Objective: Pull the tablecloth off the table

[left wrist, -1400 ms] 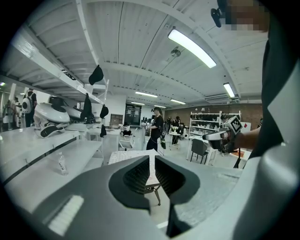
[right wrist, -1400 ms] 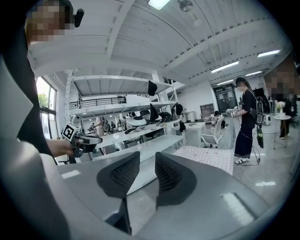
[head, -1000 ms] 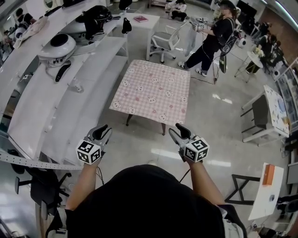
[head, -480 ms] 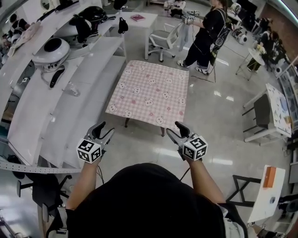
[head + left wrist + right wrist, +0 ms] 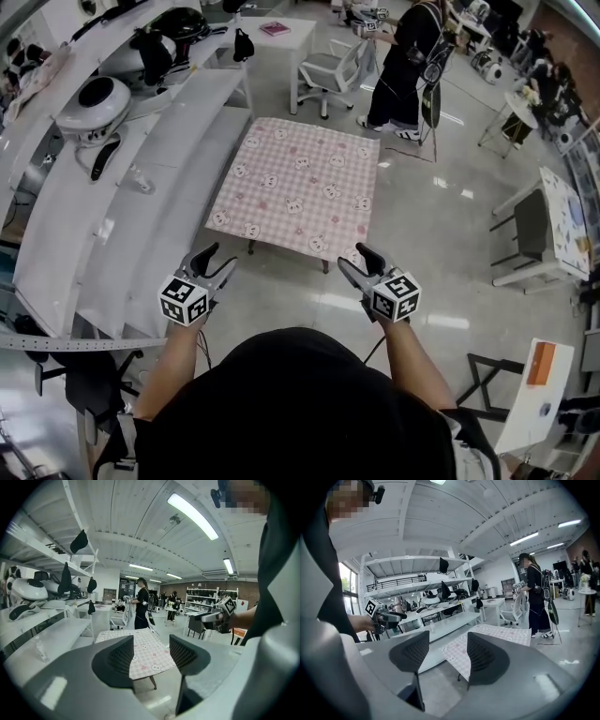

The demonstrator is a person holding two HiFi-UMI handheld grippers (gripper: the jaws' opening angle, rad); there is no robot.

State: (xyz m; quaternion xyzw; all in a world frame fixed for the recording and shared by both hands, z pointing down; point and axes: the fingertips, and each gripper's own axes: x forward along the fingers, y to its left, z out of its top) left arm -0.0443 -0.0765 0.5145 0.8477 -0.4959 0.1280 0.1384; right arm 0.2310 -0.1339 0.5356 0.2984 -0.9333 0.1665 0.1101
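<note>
A pink checked tablecloth (image 5: 298,187) printed with small animal faces lies spread flat over a low worktop (image 5: 326,265), of which only the near legs show under the hanging hem. It stands in the middle of a glossy grey floor (image 5: 441,230), well apart from the other furniture.

Along the left run long white curved shelves (image 5: 141,178), and on the far end sits a rounded white shell with a dark opening (image 5: 91,101). At the far side a person in black (image 5: 403,56) stands next to a white office chair (image 5: 330,70) and a white desk (image 5: 281,37). A white table (image 5: 561,220) stands at the right.

Both grippers hang over bare floor, short of the cloth's near edge and touching nothing. The left gripper (image 5: 219,260) is near the near left corner, its fingers (image 5: 123,656) spread with nothing between them. The right gripper (image 5: 353,258) is just before the near right corner; its fingers (image 5: 480,656) have just been opening and stand apart, empty.
</note>
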